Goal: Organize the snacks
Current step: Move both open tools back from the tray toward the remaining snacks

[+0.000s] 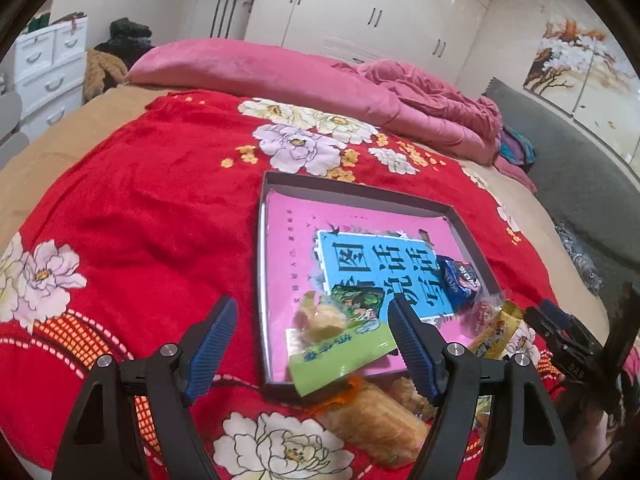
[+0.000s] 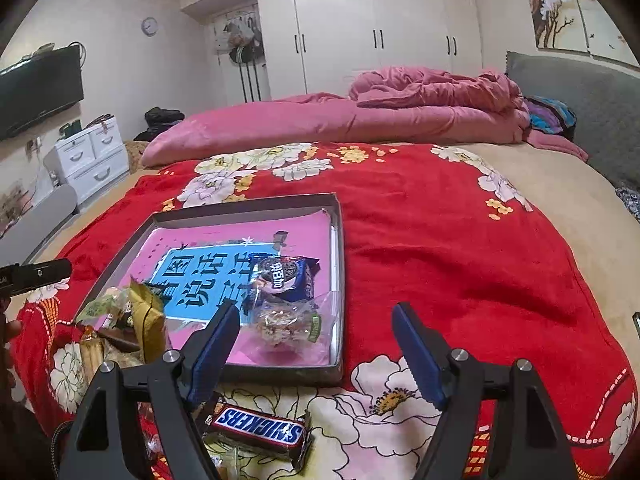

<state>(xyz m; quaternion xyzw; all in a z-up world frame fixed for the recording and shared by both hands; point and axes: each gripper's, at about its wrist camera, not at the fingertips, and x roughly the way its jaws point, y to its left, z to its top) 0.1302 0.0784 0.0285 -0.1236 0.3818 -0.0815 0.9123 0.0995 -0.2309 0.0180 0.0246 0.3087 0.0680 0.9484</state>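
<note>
A shallow grey tray point(image 1: 352, 189) point(image 2: 338, 280) lies on the red flowered blanket, lined with a pink and blue book. Inside it are a blue Oreo pack point(image 1: 460, 276) point(image 2: 285, 276), a clear bag of nut cookies point(image 2: 282, 328), a green packet point(image 1: 340, 360) and a clear-wrapped pastry point(image 1: 320, 320). A gold stick packet point(image 1: 496, 332) point(image 2: 149, 322) leans at the tray's near corner. A Snickers bar point(image 2: 256, 430) lies on the blanket in front of the tray. My left gripper point(image 1: 312, 308) hovers open over the tray's near end. My right gripper point(image 2: 316, 312) is open above the tray's near right corner, holding nothing.
An orange-wrapped pastry point(image 1: 372, 420) and more wrapped snacks lie outside the tray's near edge. A pink quilt point(image 2: 360, 120) is heaped across the far side of the bed. White drawers point(image 2: 92, 156) stand at the left, wardrobes behind, and a grey headboard point(image 2: 580, 88) at the right.
</note>
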